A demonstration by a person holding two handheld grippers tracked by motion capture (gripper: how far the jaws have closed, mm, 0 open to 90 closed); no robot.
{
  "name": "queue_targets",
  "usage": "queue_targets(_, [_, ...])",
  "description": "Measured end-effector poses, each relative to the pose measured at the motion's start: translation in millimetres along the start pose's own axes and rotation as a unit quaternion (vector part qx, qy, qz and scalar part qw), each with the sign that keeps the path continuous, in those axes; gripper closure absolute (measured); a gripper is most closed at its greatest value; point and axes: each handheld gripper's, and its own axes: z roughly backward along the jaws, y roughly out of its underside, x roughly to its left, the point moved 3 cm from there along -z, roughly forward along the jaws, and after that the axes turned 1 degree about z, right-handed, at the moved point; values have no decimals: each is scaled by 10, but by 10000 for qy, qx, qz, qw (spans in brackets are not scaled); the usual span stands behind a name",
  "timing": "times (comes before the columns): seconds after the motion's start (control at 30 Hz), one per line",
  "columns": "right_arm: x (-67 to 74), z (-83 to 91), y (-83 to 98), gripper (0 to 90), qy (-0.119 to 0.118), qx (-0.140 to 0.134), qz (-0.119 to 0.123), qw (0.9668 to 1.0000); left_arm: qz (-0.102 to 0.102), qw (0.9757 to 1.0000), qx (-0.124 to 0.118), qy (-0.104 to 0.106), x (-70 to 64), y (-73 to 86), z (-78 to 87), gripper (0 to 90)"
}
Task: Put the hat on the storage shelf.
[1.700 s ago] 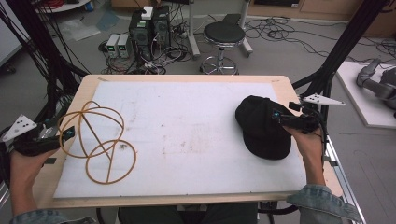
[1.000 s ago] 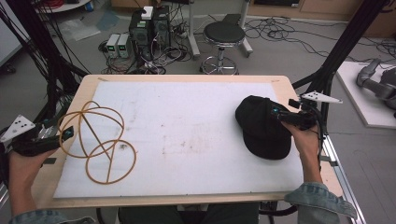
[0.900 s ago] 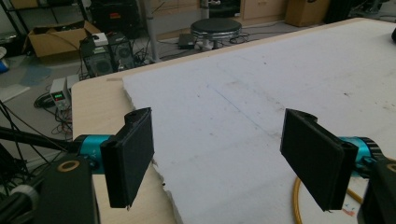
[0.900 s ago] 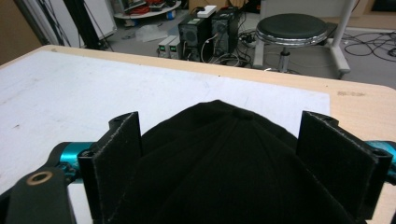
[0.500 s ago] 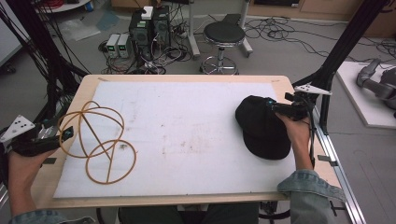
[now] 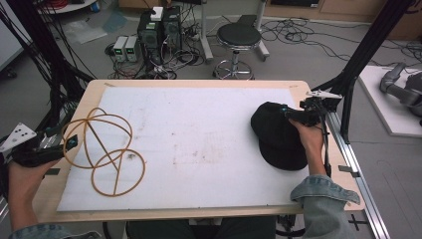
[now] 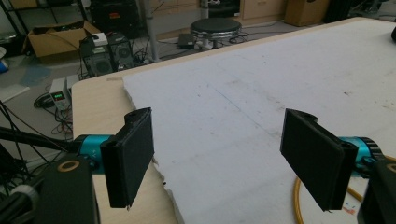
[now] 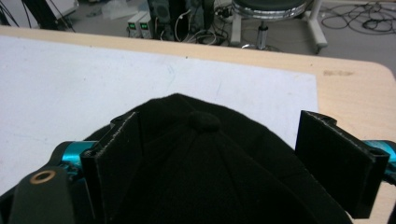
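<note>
While both claws gape — left claw [image 6: 69, 142] beside one rope [image 6: 102, 149], right claw [image 8: 229, 163] straddling one black cap [image 6: 276, 134].

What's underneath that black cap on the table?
The black cap lies dome-up on the white foam sheet, which covers the wooden table. Anything beneath its crown is hidden.

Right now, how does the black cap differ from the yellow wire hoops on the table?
The cap is black, solid and domed; the hoops are yellow, thin and open. The cap sits at the right with the right tool over it; the hoops lie at the left beside the left tool. Both rest on the white mat.
</note>
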Motion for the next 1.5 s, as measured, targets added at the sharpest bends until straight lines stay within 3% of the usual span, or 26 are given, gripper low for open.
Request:
queue_targets(0.23, [-13,-69,50,211,7,305,-3,9995,-10,10000,-15,-15,5,-4,12,261])
queue_targets(0.6, [-33,-90,74,362,-77,442,-122,9989,10,10000,-46,-44,14,-7,32,262])
queue_targets(0.97, [-30,-93,93,583,-102,659,-69,9978,6,10000,-42,-65,26,-1,42,262])
queue_targets(1.3, [3,-66,77,739,-122,626,-37,9980,24,10000,-57,-78,33,2,51,262])
queue_targets(1.5, [26,8,26,773,-233,370,-2,9990,30,9999,-68,-90,40,3,62,262])
